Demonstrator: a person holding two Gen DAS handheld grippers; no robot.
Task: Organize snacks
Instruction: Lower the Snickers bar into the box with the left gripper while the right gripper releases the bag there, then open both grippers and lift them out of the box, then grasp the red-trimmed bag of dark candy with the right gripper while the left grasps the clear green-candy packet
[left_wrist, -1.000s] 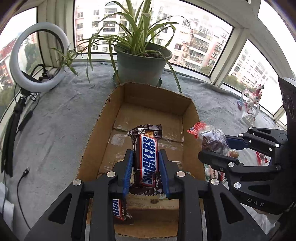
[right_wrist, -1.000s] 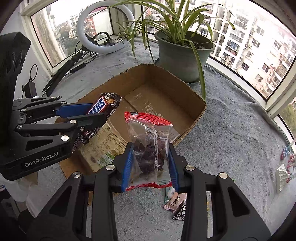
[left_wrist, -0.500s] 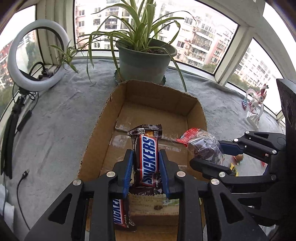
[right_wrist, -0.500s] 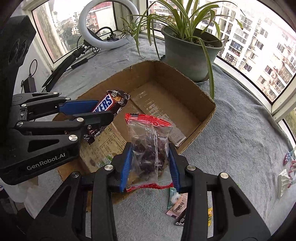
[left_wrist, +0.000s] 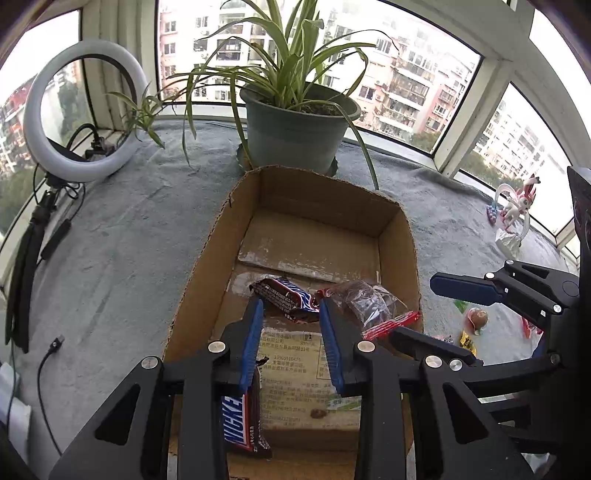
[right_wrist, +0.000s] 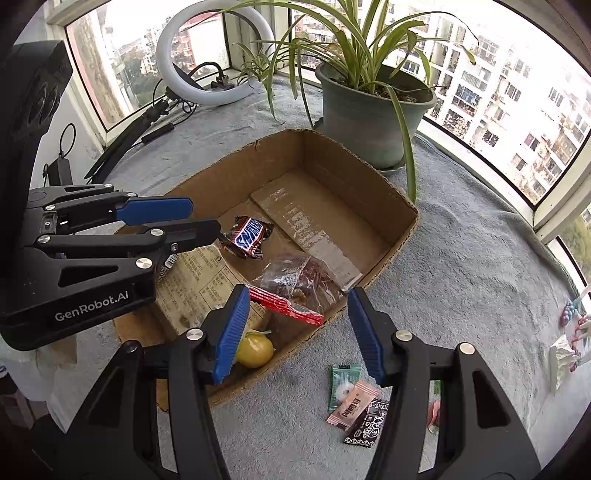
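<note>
Grey blanket (right_wrist: 461, 266) on window ledge. Cardboard box (right_wrist: 391, 199) holds Snickers bar (right_wrist: 248, 236), clear red-edged snack bag (right_wrist: 299, 280). Left gripper (left_wrist: 291, 332) "GenRobot.AI", right gripper (right_wrist: 299, 325): both spread, empty. Loose sachets (right_wrist: 354, 406) outside box.

I see a grey fleecy blanket (right_wrist: 461, 266) covering the whole window ledge, and everything sits on it. The open cardboard box (right_wrist: 391, 236) lies in the middle. Just behind its far end stands a green potted plant (right_wrist: 369, 114) on a saucer. Far left, a white ring light (left_wrist: 51, 155) rests with its dark stand and cables trailing toward me along the left edge. On the near right, just beside the box, a few small wrappers lie loose: a green packet (right_wrist: 343, 384), a pink one (right_wrist: 354, 406) overlapping it, and a black one (right_wrist: 367, 424) nearest me. Far right stands a small pink-and-white figurine (left_wrist: 513, 206).
</note>
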